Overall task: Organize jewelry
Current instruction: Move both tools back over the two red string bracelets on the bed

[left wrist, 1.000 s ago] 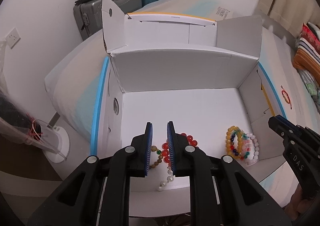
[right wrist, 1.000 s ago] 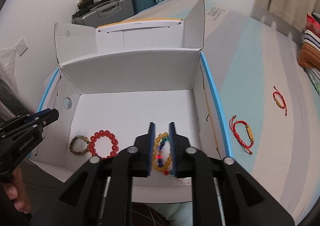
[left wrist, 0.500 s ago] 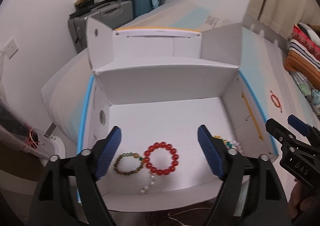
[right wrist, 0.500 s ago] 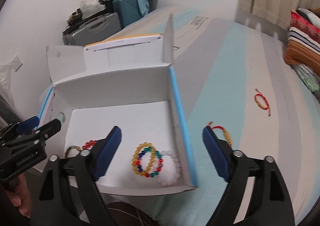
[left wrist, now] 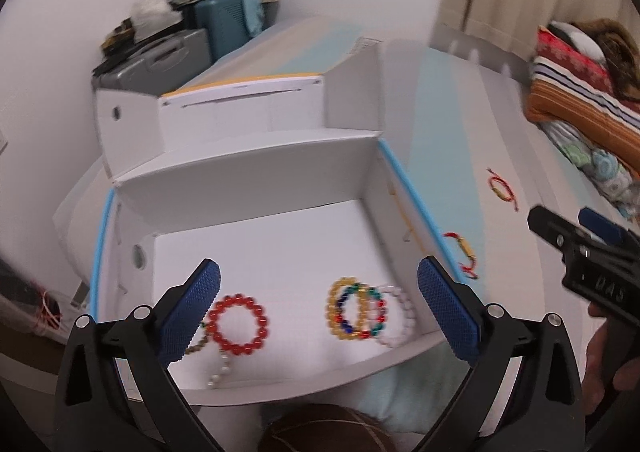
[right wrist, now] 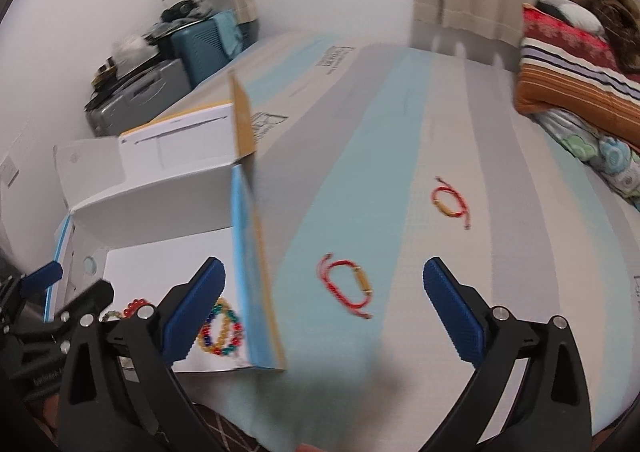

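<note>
A white open box [left wrist: 256, 163] stands on the bed. Inside lie a red bead bracelet [left wrist: 237, 324], a pearl strand [left wrist: 219, 371], a multicoloured bead bracelet [left wrist: 352, 308] and a white bead bracelet [left wrist: 400, 316]. My left gripper [left wrist: 318, 310] is open and empty above the box's near edge. My right gripper [right wrist: 324, 306] is open and empty over the bed, right of the box [right wrist: 160, 187]. A red cord bracelet [right wrist: 346, 284] lies between its jaws, apart from them. A second red cord bracelet [right wrist: 450, 203] lies farther off, also in the left view [left wrist: 502, 191].
The bed has a grey and light blue striped cover [right wrist: 400, 131]. Folded blankets [right wrist: 580, 63] are stacked at the far right. Suitcases [left wrist: 160, 55] stand by the wall beyond the box. The right gripper shows at the right of the left view [left wrist: 576, 248].
Both grippers opened from shut and empty. The right gripper swung right, away from the box, over the near red cord bracelet. The left gripper also shifted right.
</note>
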The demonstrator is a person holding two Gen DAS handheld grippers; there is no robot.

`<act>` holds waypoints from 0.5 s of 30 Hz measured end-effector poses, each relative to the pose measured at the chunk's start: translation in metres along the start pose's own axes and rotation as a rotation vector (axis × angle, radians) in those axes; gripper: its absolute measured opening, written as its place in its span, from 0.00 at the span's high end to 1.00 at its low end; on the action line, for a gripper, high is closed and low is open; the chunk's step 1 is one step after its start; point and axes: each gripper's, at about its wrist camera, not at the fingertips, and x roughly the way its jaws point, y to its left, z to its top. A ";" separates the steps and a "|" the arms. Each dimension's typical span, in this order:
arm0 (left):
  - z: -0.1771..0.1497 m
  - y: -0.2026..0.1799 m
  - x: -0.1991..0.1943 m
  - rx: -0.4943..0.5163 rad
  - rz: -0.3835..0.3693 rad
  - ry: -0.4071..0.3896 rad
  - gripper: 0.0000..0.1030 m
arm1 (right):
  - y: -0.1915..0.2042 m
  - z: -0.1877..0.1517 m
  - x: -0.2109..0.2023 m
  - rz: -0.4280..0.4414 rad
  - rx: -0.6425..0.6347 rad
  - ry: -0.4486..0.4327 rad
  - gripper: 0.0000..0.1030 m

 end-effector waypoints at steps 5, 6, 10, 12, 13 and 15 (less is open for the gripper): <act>0.001 -0.044 0.002 0.042 -0.044 -0.007 0.06 | -0.042 0.009 -0.006 -0.041 0.031 -0.016 0.07; 0.002 -0.056 0.004 0.052 -0.058 -0.007 0.06 | -0.050 0.011 -0.005 -0.048 0.035 -0.017 0.07; 0.001 -0.103 0.011 0.098 -0.097 -0.003 0.06 | -0.083 0.021 -0.001 -0.075 0.046 -0.011 0.07; 0.000 -0.126 0.017 0.114 -0.116 0.006 0.06 | -0.100 0.025 0.004 -0.086 0.046 -0.002 0.07; 0.000 -0.136 0.020 0.119 -0.124 0.011 0.06 | -0.108 0.027 0.006 -0.094 0.046 0.003 0.07; -0.001 -0.158 0.025 0.133 -0.141 0.017 0.06 | -0.125 0.031 0.012 -0.102 0.045 0.013 0.07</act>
